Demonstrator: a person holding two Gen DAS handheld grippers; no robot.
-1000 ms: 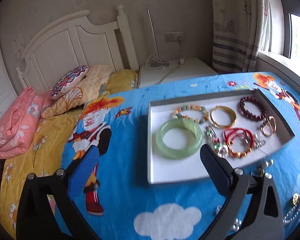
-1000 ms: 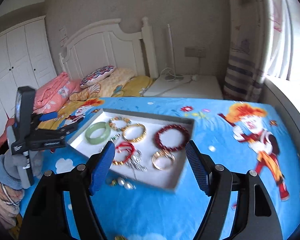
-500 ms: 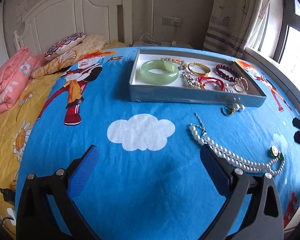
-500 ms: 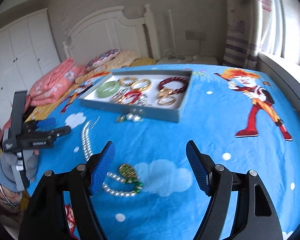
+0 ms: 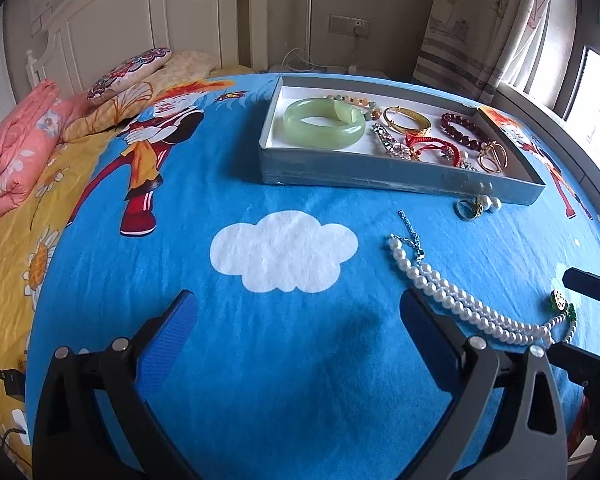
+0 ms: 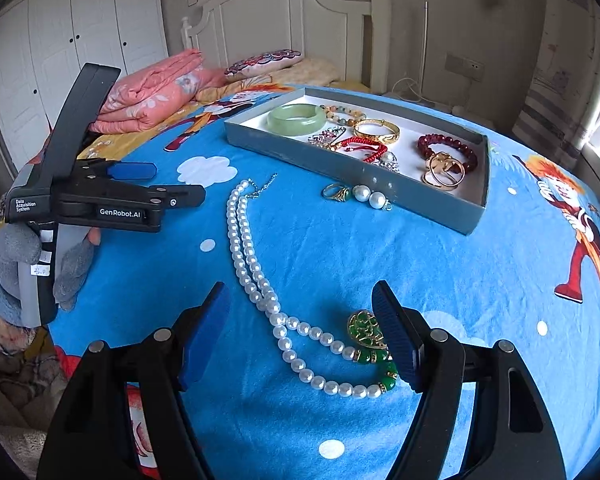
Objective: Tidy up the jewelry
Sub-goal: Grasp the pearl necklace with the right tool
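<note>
Right hand-held gripper [image 6: 302, 332] hovers spread over pearl necklace [image 6: 256, 276].

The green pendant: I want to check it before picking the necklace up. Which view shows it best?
The right wrist view. There the pendant lies close, face up, just inside the right finger of the open right gripper, on the pearl necklace. The left wrist view shows it small, at the far right edge.

Black handheld left gripper [image 6: 172, 186], 9 o'clock in right wrist view: "GenRobot.AI" on side, "Data Acquisition System" at rear. Handle sticker illegible.
</note>
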